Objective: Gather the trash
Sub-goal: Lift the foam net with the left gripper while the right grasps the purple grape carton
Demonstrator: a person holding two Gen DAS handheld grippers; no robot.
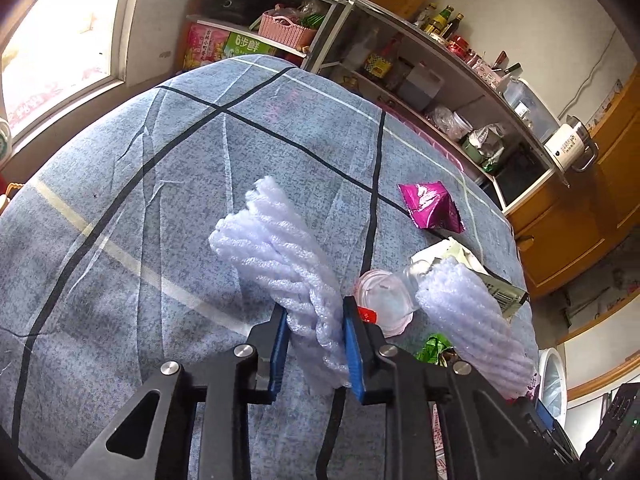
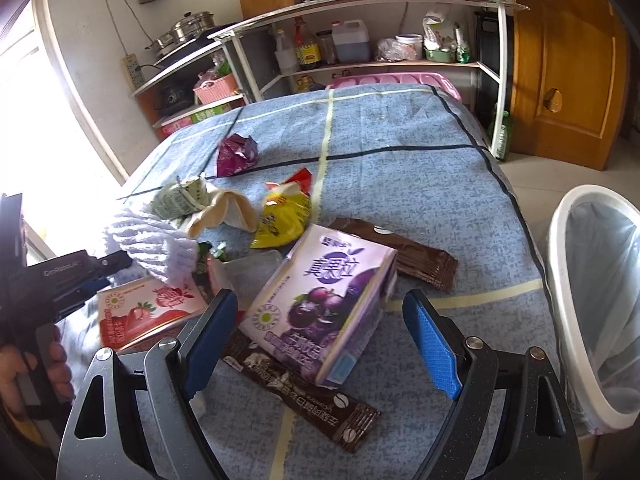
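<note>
My left gripper [image 1: 316, 344] is shut on a white foam fruit net [image 1: 276, 248] and holds it above the blue checked tablecloth [image 1: 120, 200]. A second foam net [image 1: 472, 320] lies to its right, and the held net also shows in the right wrist view [image 2: 148, 240]. My right gripper [image 2: 320, 340] is open, its jaws on either side of a purple grape milk carton [image 2: 320, 304] that lies on the table. Around it lie a strawberry carton [image 2: 148, 312], brown coffee sachets [image 2: 404, 252], a yellow wrapper [image 2: 280, 220] and a magenta wrapper [image 2: 236, 152].
A white bin with a clear liner [image 2: 592, 300] stands at the table's right edge. Metal shelves [image 2: 360, 40] with bottles and jars stand behind the table. A wooden door [image 2: 568, 60] is at the far right. A clear plastic lid [image 1: 384, 300] lies near the left gripper.
</note>
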